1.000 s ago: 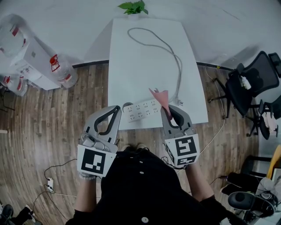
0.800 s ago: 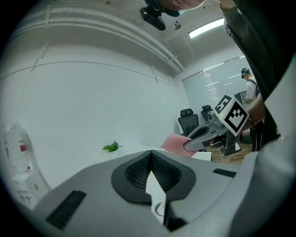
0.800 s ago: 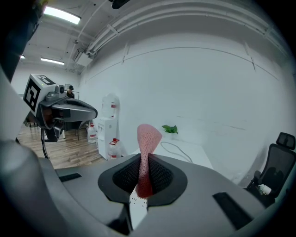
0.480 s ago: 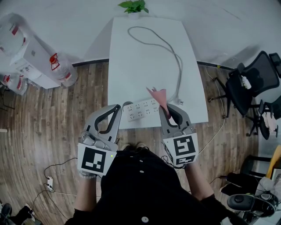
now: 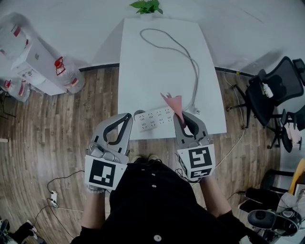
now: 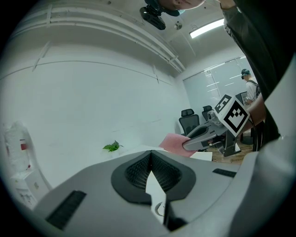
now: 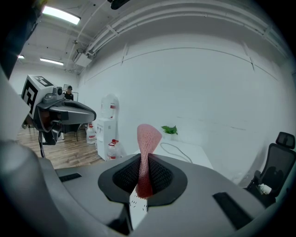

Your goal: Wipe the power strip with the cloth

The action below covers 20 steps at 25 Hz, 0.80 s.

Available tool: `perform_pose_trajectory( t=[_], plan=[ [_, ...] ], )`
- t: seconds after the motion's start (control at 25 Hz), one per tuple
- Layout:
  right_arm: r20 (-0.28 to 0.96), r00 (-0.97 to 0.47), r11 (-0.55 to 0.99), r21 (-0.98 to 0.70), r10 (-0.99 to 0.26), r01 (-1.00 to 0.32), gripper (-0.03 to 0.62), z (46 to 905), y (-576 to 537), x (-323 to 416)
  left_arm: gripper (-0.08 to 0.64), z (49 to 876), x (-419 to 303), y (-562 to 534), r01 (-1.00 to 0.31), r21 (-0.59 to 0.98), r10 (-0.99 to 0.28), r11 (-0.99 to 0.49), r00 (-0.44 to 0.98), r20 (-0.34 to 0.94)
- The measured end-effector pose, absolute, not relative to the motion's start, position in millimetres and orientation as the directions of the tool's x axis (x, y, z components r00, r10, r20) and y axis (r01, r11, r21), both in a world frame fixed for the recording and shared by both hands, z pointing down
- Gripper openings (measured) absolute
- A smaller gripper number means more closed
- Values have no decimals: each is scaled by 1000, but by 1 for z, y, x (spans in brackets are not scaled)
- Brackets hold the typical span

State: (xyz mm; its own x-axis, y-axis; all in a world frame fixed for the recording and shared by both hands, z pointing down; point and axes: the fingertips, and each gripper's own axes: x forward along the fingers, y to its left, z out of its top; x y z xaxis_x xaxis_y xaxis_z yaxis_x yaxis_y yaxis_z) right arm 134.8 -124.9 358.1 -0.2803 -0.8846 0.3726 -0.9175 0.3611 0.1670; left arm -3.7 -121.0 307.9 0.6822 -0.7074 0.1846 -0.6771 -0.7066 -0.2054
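Observation:
A white power strip (image 5: 153, 118) lies near the front edge of the white table (image 5: 157, 71), with its grey cable (image 5: 183, 50) looping off toward the far end. My right gripper (image 5: 177, 117) hovers just right of the strip, shut on a pink cloth (image 5: 172, 102) that sticks up from the jaws. In the right gripper view the cloth (image 7: 147, 148) stands pinched in my right gripper (image 7: 143, 172). My left gripper (image 5: 127, 117) is held just left of the strip, at the table's front edge. In its own view my left gripper (image 6: 151, 159) is shut with nothing in it.
A small green plant (image 5: 147, 6) stands at the table's far end. Water bottles and a white dispenser (image 5: 33, 62) sit on the wooden floor to the left. Black office chairs (image 5: 274, 90) stand to the right. A second power strip with cable (image 5: 53, 197) lies on the floor.

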Motion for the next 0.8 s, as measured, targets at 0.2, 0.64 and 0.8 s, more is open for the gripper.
perform_pose_trajectory(
  t=[0.2,0.64,0.8],
  plan=[
    [383,-288,373,168,-878,-912,55,359,-124,131,11,308,-9,-123,-690,-204,-720,-694,669,187],
    [373,-298,384,182,-879,-905,55,358,-125,129,11,308,-15,-125,-709,-205,-738,-674,651,177],
    [370,-295,383,192,-881,-904,55,356,-126,128,11,307,-16,-125,-708,-209,-738,-674,653,169]
  ],
)
